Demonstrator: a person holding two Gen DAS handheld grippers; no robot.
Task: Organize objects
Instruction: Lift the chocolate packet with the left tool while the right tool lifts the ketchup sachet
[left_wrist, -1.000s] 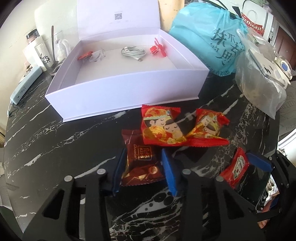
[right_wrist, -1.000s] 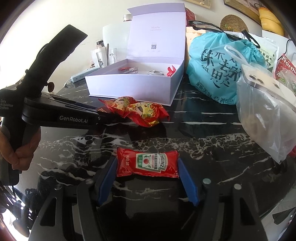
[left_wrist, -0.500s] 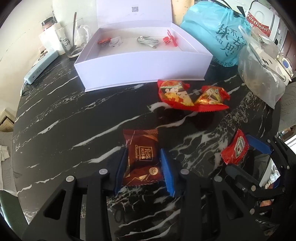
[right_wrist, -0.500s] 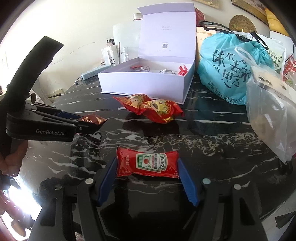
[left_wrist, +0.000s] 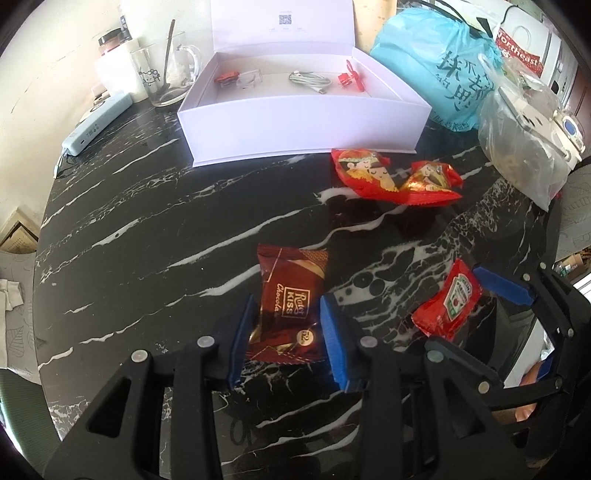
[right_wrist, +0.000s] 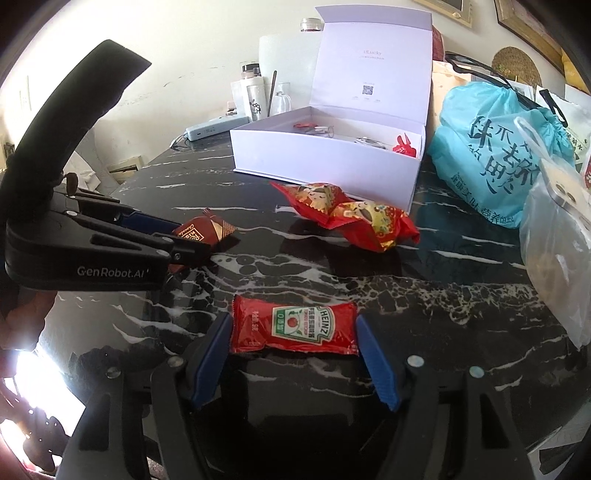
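Two packets sit between your grippers' blue pads on the black marble table (left_wrist: 147, 206). Starting on your left, the left gripper (left_wrist: 287, 332) is clamped on the brown chocolate packet (left_wrist: 288, 299): both pads press its lower half, and its top end sticks out ahead of the fingertips; from the right wrist view the packet (right_wrist: 203, 230) looks lifted just off the table. Far ahead of that gripper and a little to its left stands the open white box (left_wrist: 303, 125) with its lid up, and small items lie along its back wall. Ahead and to the right of the left gripper, just in front of the box's right corner, lie two red candy packets (left_wrist: 395, 177), touching each other. To the right, your right gripper (right_wrist: 293, 354) has its jaws opening around the red Heinz ketchup packet (right_wrist: 295, 326), which lies flat on the table crosswise between the pads; its right end is at the right pad, and a narrow gap shows at the left one. Ahead and to the right of this gripper a blue plastic bag (right_wrist: 491, 155) stands beside the box, and a clear plastic bag (right_wrist: 554, 251) is nearer at the far right.
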